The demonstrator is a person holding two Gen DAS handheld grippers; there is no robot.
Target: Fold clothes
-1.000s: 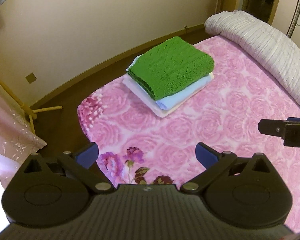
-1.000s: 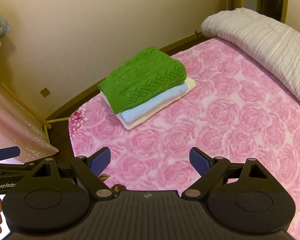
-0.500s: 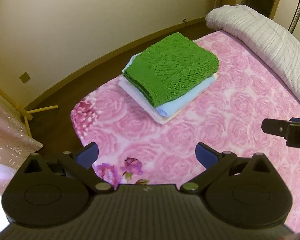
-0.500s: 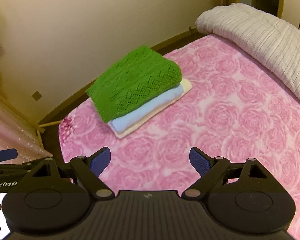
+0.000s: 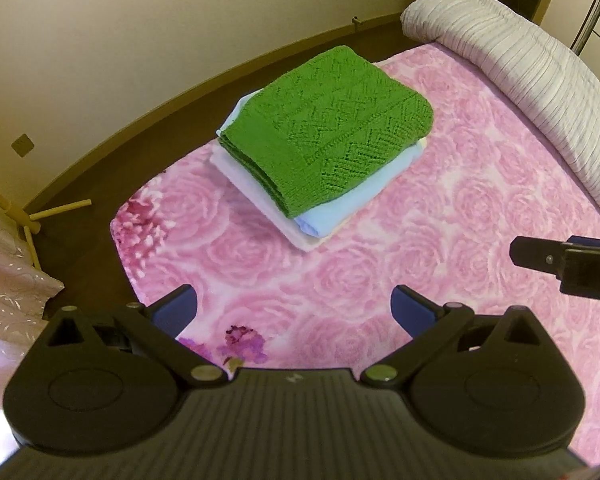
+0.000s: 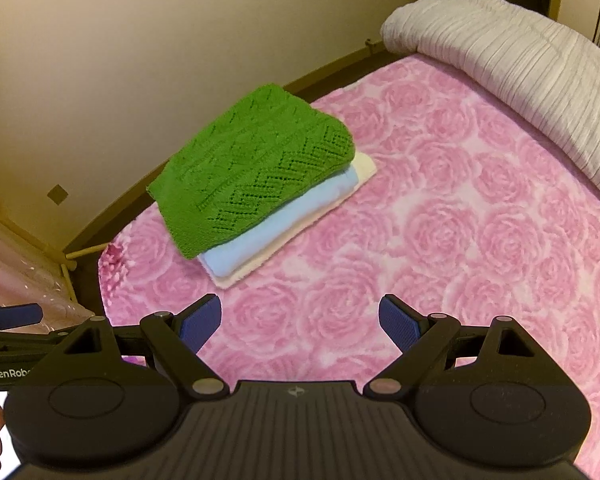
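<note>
On the bed, near its far corner, a folded stack is seen: a green knit sweater on pale blue and cream garments. Folding is judged finished. Left tongs and right tongs are held wide apart, empty, short of the stack; they are best kept clear of it.

Three folded garments, two hand-held grippers, one quilt.
</note>
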